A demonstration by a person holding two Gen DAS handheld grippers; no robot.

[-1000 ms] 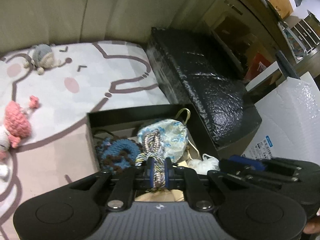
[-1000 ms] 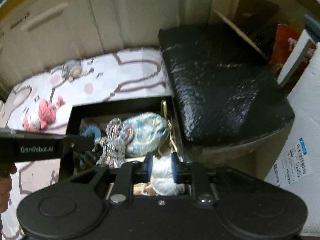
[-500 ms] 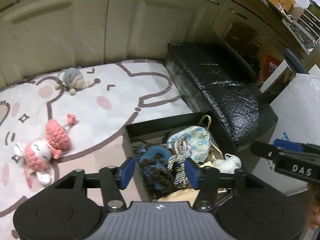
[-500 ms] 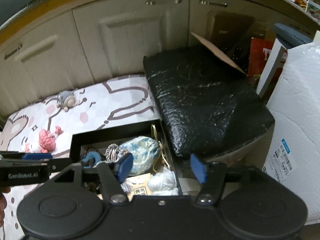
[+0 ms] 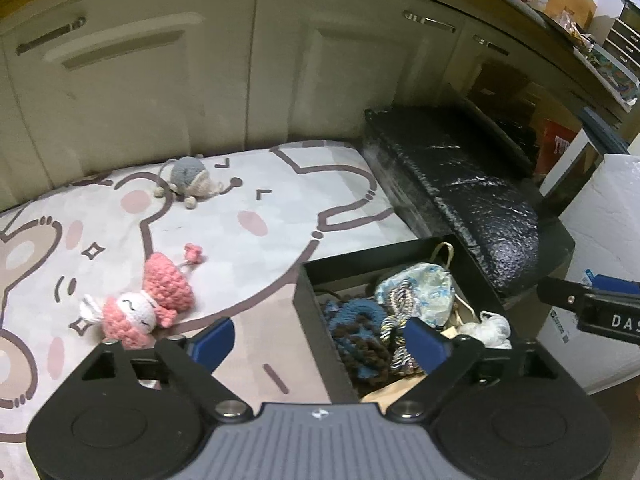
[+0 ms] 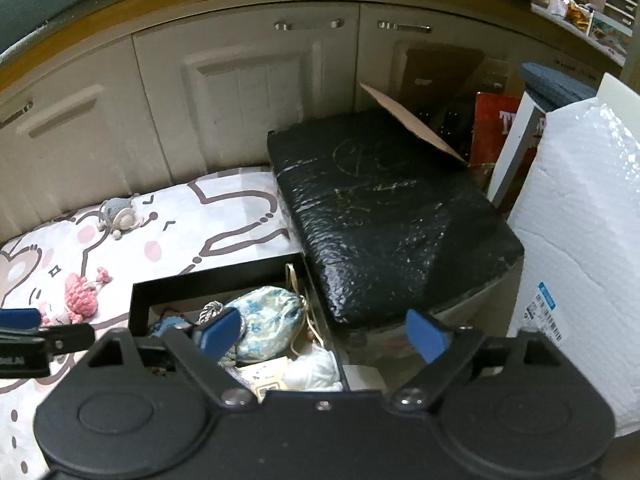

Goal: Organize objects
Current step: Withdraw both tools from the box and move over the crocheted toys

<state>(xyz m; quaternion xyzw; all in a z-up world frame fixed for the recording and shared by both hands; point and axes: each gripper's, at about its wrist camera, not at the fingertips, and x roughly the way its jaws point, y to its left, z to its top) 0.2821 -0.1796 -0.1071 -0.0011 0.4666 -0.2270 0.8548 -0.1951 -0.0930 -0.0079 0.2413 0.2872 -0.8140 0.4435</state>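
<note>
Rope (image 5: pixel 394 320), braided in grey and pale strands, lies in the black box (image 5: pixel 308 304) with its long axis running from near to far, its looped end pointing to the far wall. Just left of it sits a blue and brown crocheted piece (image 5: pixel 352 328); to the right a shiny blue patterned pouch (image 5: pixel 428 292) and, nearer, a white yarn ball (image 6: pixel 312 368). A second ago the left gripper (image 5: pixel 318 340) was clamped on the rope and the right gripper (image 6: pixel 324 330) on the yarn ball; both things now rest loose in the box. Both sets of jaws are opening, wide apart, with nothing pressed between the blue pads. The box sits on a soft printed mat (image 5: pixel 256 200). On the mat to the left lie a pink knitted doll (image 5: pixel 140 308) and, farther off, a grey knitted toy (image 5: pixel 190 176). A crinkled black wrapped block (image 6: pixel 384 208) stands right of the box.
</note>
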